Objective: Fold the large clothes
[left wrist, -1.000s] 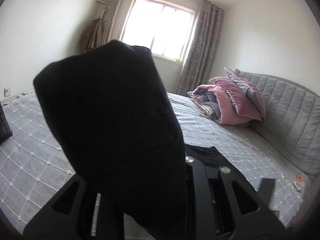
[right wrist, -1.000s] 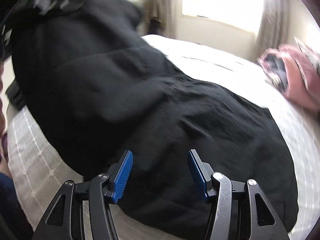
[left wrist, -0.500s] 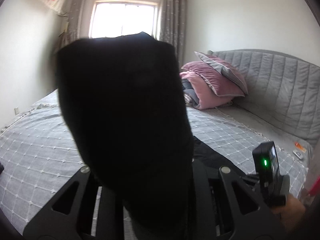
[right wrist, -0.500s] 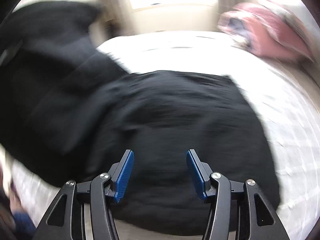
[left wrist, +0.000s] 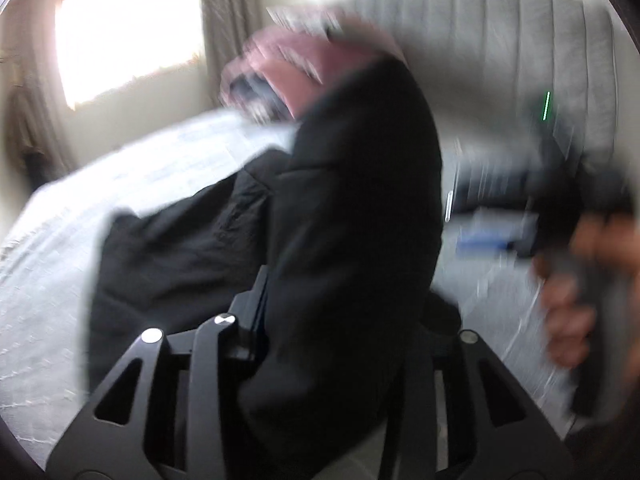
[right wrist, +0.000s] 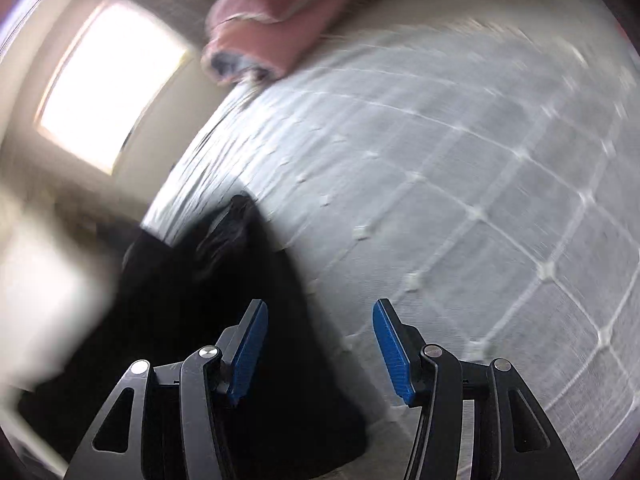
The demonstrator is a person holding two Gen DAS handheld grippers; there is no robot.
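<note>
A large black garment [left wrist: 352, 200] lies partly spread on the grey quilted bed [right wrist: 480, 160]. One thick fold of it stands up between the jaws of my left gripper [left wrist: 340, 304], which are opening; the fold fills the gap and hides the pads. In the right wrist view my right gripper [right wrist: 320, 312] is open, its blue pads [right wrist: 392, 352] bare, over the bed. The garment's edge [right wrist: 224, 300] lies under its left finger. Seen from the left wrist, the right gripper [left wrist: 488, 220] is a blur at the right, held by a hand [left wrist: 576, 300].
A folded pink quilt [left wrist: 304, 64] lies at the head of the bed, by the grey padded headboard [left wrist: 500, 60]. A bright window [left wrist: 128, 32] with curtains is at the far wall. Both views are smeared by motion.
Both views have swung and rolled. The left gripper came down with the black fold, and its jaws have widened. The right gripper moved off the garment to bare bed beside it, still open.
</note>
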